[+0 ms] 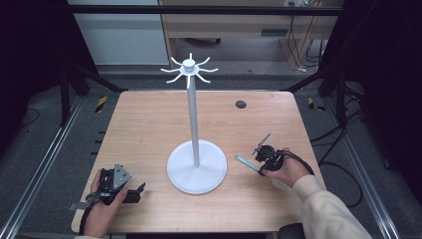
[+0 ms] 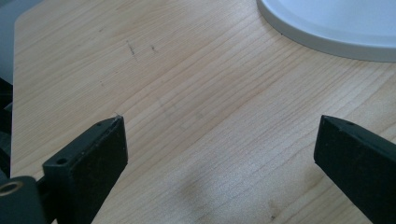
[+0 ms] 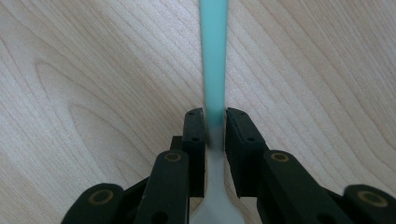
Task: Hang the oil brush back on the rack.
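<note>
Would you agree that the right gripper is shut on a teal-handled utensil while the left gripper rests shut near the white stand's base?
Not quite: the left gripper is open. The left gripper view shows its jaws standing wide apart over bare table, with the white stand's base nearby. The rest holds: the right gripper is shut on the teal-handled utensil, as the right gripper view shows.

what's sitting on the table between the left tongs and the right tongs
In the high view, the white stand's round base sits between the left tongs and the right tongs, which grip a teal-handled utensil.
</note>
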Demonstrator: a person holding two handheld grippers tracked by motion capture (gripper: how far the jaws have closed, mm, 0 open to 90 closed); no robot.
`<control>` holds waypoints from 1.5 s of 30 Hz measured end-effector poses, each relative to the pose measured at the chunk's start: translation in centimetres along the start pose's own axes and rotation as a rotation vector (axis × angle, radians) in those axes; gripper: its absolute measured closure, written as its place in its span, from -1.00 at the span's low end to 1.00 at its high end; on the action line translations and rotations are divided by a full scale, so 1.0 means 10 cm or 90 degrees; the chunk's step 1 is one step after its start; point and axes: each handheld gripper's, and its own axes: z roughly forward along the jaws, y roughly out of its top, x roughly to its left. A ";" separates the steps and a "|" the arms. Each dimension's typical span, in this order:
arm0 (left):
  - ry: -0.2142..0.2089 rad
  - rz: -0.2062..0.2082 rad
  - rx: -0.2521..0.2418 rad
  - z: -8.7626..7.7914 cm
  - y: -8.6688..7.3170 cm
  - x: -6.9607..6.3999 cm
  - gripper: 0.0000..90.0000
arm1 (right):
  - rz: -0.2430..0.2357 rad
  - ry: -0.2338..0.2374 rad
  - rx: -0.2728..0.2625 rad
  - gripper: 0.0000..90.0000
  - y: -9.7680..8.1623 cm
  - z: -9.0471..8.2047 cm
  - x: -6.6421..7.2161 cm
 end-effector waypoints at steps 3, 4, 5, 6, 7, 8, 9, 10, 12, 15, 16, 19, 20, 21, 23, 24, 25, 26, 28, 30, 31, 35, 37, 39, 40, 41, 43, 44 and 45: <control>-0.001 -0.002 -0.001 0.00 0.00 -0.01 -0.95 | 0.006 0.001 0.001 0.77 0.00 0.00 0.00; -0.001 -0.002 -0.001 0.00 0.00 -0.01 -0.95 | 0.004 0.002 0.001 0.78 0.00 0.01 -0.01; -0.001 -0.001 -0.001 0.00 0.00 -0.01 -0.95 | 0.004 0.003 0.001 0.79 0.00 0.01 -0.01; -0.002 -0.001 -0.001 0.00 0.00 -0.01 -0.95 | 0.005 0.002 0.001 0.79 0.00 0.01 -0.02; -0.002 0.005 0.006 0.00 0.00 0.00 -0.95 | 0.009 0.004 0.002 0.78 0.00 0.01 -0.02; -0.002 0.004 0.005 0.00 0.00 0.00 -0.95 | 0.007 0.007 0.000 0.78 0.00 0.02 -0.02; -0.003 0.004 0.005 0.00 0.00 0.00 -0.95 | 0.007 0.008 -0.002 0.78 0.00 0.01 -0.03; -0.003 0.004 0.005 0.00 0.00 0.00 -0.95 | 0.007 0.008 -0.002 0.78 0.00 0.01 -0.03; -0.003 0.005 0.006 0.00 0.00 0.00 -0.95 | 0.009 0.009 -0.001 0.79 0.00 0.01 -0.03; -0.004 0.005 0.007 0.00 0.00 -0.01 -0.95 | 0.003 0.010 0.004 0.80 0.01 0.02 -0.03; -0.004 0.006 0.007 0.00 0.00 -0.01 -0.95 | 0.007 0.010 0.004 0.80 0.01 0.02 -0.03; -0.004 0.006 0.007 0.00 0.00 -0.01 -0.95 | 0.004 0.011 0.002 0.81 0.02 0.03 -0.03; -0.004 0.006 0.007 0.00 0.00 -0.01 -0.95 | 0.002 0.011 0.004 0.82 0.02 0.03 -0.03; -0.004 0.006 0.007 0.00 0.00 -0.01 -0.95 | 0.001 0.011 0.004 0.82 0.02 0.03 -0.03; -0.005 0.006 0.007 0.00 0.00 -0.01 -0.95 | 0.000 0.013 0.006 0.82 0.02 0.02 -0.03; -0.005 0.006 0.008 0.00 0.00 -0.01 -0.95 | -0.001 0.016 0.004 0.83 0.02 0.02 -0.04; -0.005 0.006 0.008 0.01 0.00 -0.01 -0.95 | -0.002 0.015 0.002 0.83 0.02 0.02 -0.04; -0.005 0.007 0.008 0.00 0.00 -0.01 -0.95 | 0.005 0.014 -0.001 0.83 0.02 0.02 -0.04; -0.005 0.006 0.008 0.01 0.00 -0.01 -0.95 | 0.006 0.015 -0.007 0.83 0.01 0.00 -0.05; -0.005 0.006 0.008 0.01 0.00 -0.01 -0.95 | 0.013 0.017 -0.022 0.83 0.01 -0.05 -0.06; -0.005 0.006 0.008 0.01 0.00 -0.01 -0.95 | 0.018 0.016 -0.031 0.83 0.01 -0.08 -0.06; -0.006 0.005 0.008 0.01 0.00 -0.01 -0.95 | 0.024 0.011 -0.082 0.83 0.02 -0.24 -0.09; -0.006 0.001 0.007 0.01 -0.01 -0.01 -0.95 | 0.031 0.008 -0.115 0.83 0.03 -0.34 -0.10; -0.006 0.003 0.008 0.00 -0.01 0.00 -0.95 | 0.042 0.004 -0.152 0.83 0.04 -0.45 -0.12; -0.004 0.000 0.005 -0.01 -0.01 0.00 -0.95 | 0.044 0.000 -0.167 0.83 0.04 -0.48 -0.13; -0.003 -0.004 0.001 0.00 0.00 0.00 -0.95 | 0.049 -0.004 -0.193 0.83 0.05 -0.54 -0.13; -0.005 -0.002 0.005 -0.01 -0.01 0.01 -0.95 | 0.053 -0.006 -0.234 0.83 0.07 -0.63 -0.13; -0.005 -0.003 0.005 -0.01 -0.01 0.01 -0.95 | 0.055 -0.008 -0.251 0.83 0.08 -0.68 -0.12; -0.005 -0.009 0.000 0.00 -0.01 0.01 -0.95 | 0.058 -0.008 -0.263 0.83 0.09 -0.71 -0.11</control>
